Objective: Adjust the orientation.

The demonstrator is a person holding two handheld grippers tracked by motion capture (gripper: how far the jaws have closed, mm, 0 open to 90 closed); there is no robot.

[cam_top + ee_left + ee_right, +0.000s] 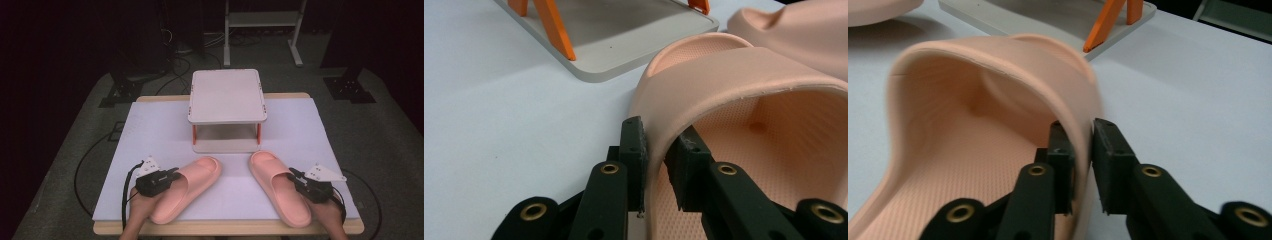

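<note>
- The left slipper (pixel 187 187) lies on the white mat (pixel 150 130) at about 7 o'clock, toe aimed at 1 o'clock.
- The right slipper (pixel 277 187) lies at 5 o'clock, toe toward 11.
- The left gripper (pixel 655 162) has its jaws pinched on the left slipper's strap edge.
- The right gripper (pixel 1082 165) likewise clamps the right slipper's strap.
- A small two-level stand (pixel 227 95) sits at 12 o'clock.

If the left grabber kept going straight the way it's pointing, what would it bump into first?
Probably the strap of the left slipper, which the left gripper already pinches. Farther along lies the shelf's grey base, though depth is unclear.
</note>
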